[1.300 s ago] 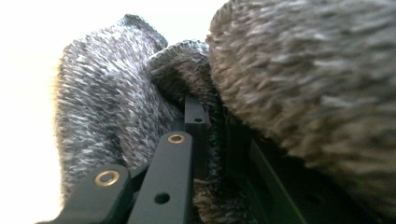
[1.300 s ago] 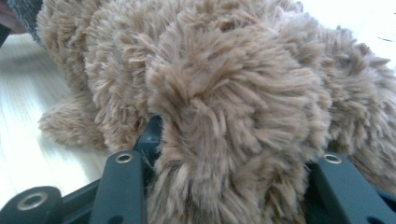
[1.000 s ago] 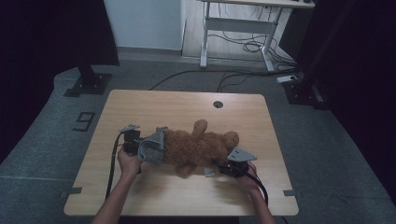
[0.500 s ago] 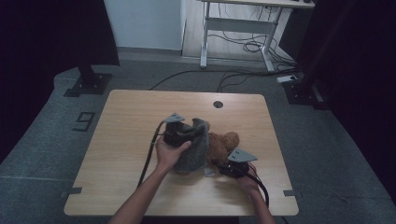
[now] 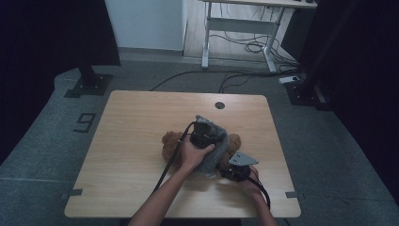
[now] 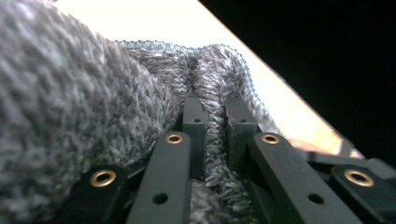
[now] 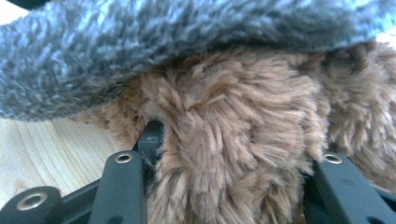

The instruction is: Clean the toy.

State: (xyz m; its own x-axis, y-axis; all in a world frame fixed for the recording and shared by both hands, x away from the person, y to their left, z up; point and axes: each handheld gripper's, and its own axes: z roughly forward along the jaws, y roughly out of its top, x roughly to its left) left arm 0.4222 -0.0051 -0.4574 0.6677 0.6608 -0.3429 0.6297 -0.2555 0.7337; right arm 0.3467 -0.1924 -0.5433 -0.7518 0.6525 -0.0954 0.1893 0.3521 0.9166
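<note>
A brown plush teddy bear lies on the wooden table, partly under a grey knitted garment. My left gripper is above the bear, shut on a fold of that grey knit, which its jaws pinch tightly. The knit drapes over the bear's middle. My right gripper sits at the bear's right side near the table's front, its jaws clamped around a thick brown furry limb of the bear. The grey fabric hangs just above that limb.
A round cable hole lies near the table's far edge. Beyond the table stand a white desk frame with floor cables, and dark stand bases at left and right. Grey floor surrounds the table.
My left hand has carried the grey knit from the bear's left end rightwards over its body. The right gripper has stayed where it was on the bear.
</note>
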